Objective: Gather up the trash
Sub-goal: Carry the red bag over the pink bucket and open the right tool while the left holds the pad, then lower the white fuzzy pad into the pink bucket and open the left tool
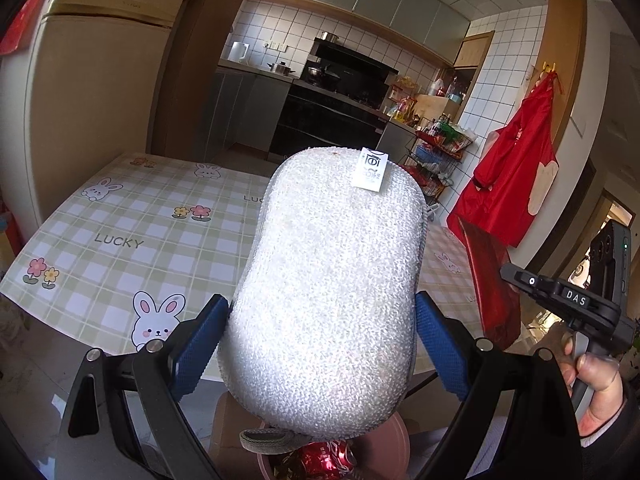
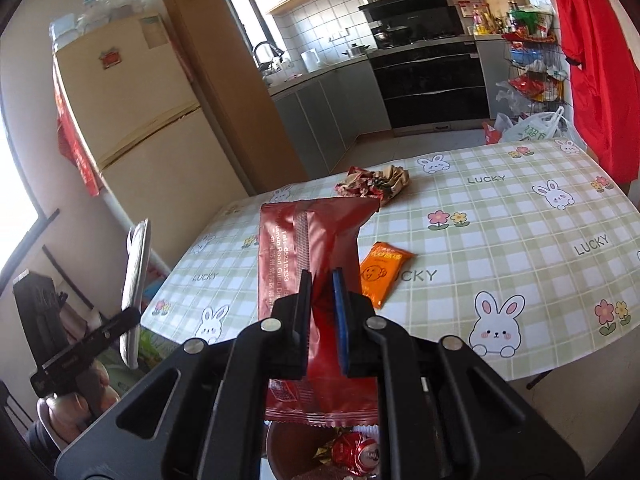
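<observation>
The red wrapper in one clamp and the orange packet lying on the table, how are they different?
The red wrapper is held upright in the right gripper, above a bin; the orange packet lies flat on the table, touched by nothing. The red wrapper is long and looks much bigger; the orange packet is short. The orange packet shows a smiling face, the red wrapper a seam and print. Both are flat foil-like packaging.

I see a kitchen beyond the table (image 2: 500, 216), which wears a green checked cloth printed with rabbits and flowers. A cream fridge (image 2: 132, 108) stands at the left, near a wooden door frame (image 1: 188, 80). White tiled walls (image 1: 280, 28) back a black stove (image 1: 332, 116) and grey cabinets (image 2: 328, 108). A red apron (image 1: 516, 176) hangs on the right. Daylight falls across the floor (image 2: 416, 140).
</observation>
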The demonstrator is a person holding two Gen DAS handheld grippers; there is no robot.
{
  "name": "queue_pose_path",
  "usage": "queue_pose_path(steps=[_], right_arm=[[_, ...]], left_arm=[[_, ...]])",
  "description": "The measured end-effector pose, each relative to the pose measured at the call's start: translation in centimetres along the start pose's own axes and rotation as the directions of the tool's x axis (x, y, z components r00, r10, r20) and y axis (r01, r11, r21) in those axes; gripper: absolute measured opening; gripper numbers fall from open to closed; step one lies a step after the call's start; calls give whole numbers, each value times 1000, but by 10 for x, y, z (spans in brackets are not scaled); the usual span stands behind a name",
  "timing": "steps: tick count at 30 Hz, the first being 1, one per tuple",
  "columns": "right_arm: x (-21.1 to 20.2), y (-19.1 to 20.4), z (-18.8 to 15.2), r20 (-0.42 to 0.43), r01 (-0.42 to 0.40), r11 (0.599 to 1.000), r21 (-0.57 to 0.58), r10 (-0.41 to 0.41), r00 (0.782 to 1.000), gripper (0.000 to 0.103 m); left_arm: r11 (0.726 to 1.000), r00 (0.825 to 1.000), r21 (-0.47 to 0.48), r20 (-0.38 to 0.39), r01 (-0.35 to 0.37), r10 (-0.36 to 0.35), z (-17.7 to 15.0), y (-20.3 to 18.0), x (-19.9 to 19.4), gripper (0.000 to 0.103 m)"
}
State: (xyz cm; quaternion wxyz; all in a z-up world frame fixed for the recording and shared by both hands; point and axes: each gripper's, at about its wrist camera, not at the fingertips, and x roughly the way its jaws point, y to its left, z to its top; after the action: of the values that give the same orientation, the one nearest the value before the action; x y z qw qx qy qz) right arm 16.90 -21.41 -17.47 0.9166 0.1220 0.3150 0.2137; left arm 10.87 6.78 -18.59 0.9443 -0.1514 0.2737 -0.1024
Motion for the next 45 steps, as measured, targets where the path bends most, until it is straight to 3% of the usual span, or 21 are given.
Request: queue_pose_path(steps=[16,36,40,45], right_arm=[[2,52,-37,-109,4,995,-100,-15,994,15],[12,47,-50,-198,15,998,-63,-27,980,18],[11,47,-50,-193,33,997,-73,-47,980,26],[5,46,-45,-164,63,995,-80,-75,984,60]], left_arm=[[1000,998,2,64,15,-15,-2,-5,-59,90],[1000,999,3,48,24,-24,-5,-4,-65,90],[1000,999,10,45,28,-28,-6,-8,-63,90],[999,999,16,32,36,-37,-9,-11,-61,90]])
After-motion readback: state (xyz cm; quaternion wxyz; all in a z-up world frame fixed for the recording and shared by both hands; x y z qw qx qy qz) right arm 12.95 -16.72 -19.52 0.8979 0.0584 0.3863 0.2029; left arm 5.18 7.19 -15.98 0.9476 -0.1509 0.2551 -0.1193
